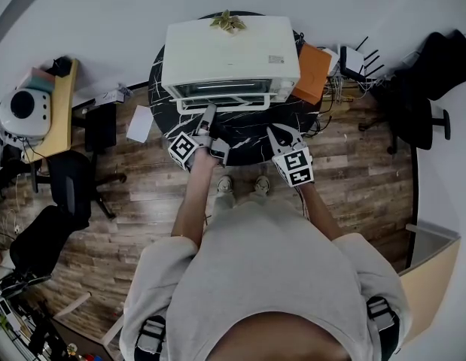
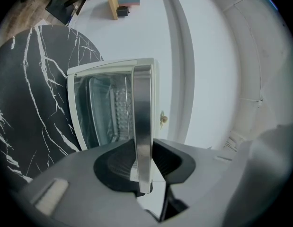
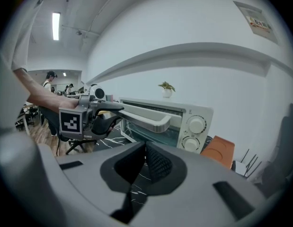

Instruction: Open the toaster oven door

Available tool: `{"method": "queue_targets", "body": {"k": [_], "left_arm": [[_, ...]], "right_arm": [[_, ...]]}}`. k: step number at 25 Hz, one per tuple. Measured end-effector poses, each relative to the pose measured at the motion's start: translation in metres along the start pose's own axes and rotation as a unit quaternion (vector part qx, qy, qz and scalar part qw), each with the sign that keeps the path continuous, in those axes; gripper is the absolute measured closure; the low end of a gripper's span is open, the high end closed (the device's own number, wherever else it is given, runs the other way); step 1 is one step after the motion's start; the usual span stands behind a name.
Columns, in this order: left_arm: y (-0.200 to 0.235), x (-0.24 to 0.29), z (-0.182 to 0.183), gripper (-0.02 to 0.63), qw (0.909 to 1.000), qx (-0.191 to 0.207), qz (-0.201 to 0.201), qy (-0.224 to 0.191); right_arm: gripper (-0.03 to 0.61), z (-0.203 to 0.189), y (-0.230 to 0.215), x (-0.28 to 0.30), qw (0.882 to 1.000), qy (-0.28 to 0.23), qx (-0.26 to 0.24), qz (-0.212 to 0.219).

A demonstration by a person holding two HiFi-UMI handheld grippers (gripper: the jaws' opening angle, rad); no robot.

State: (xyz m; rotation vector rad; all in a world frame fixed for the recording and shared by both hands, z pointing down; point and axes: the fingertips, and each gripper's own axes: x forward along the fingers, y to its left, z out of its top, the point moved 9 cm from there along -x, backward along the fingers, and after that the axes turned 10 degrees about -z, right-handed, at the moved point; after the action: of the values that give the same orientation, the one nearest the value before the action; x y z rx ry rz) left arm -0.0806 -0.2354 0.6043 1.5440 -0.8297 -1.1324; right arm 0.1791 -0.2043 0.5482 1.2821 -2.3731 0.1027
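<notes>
The person's grey-shirted shoulders (image 1: 270, 277) fill the bottom of the head view, with both forearms reaching forward over a wood-plank floor (image 1: 142, 209) towards a round black table with white marble veining (image 1: 248, 147). On that table, against the pale wall, stands the white box-shaped toaster oven (image 1: 231, 51), with a small potted plant (image 1: 228, 22) on its roof and a flat orange board (image 1: 314, 72) just beside its right end. The oven's glass door (image 3: 151, 129) stands ajar, tilted out at the top, its long silver bar handle (image 2: 142, 122) away from the front face; two round cream dials (image 3: 196, 125) sit to the right of the door. The left gripper (image 1: 209, 113) points level at the oven, and its own view shows both dark ribbed pads (image 2: 119, 161) pressed on either side of the silver bar, so it is clamped on the handle at a moderate opening. The right gripper view shows the same hold from the side, the left gripper reaching in to the handle's left part. The right gripper (image 1: 282, 132) hangs over the table's near edge, well apart from the oven and tilted a little downward; its jaws are closed together with nothing between them (image 3: 145, 161).
</notes>
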Motion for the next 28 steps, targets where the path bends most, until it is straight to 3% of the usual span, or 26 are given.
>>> {"method": "queue_targets", "body": {"k": [18,28], "left_arm": [[-0.001,-0.013,-0.011,0.5,0.9995,0.014,-0.011,-0.026],[0.006,-0.03,-0.017,0.5,0.9997,0.0,-0.008,-0.021]], "right_arm": [[0.565,-0.013,-0.008,-0.022,0.999,-0.015,-0.012,0.038],[0.565,-0.016,0.004,-0.028,0.999,-0.009,-0.012,0.039]]}}
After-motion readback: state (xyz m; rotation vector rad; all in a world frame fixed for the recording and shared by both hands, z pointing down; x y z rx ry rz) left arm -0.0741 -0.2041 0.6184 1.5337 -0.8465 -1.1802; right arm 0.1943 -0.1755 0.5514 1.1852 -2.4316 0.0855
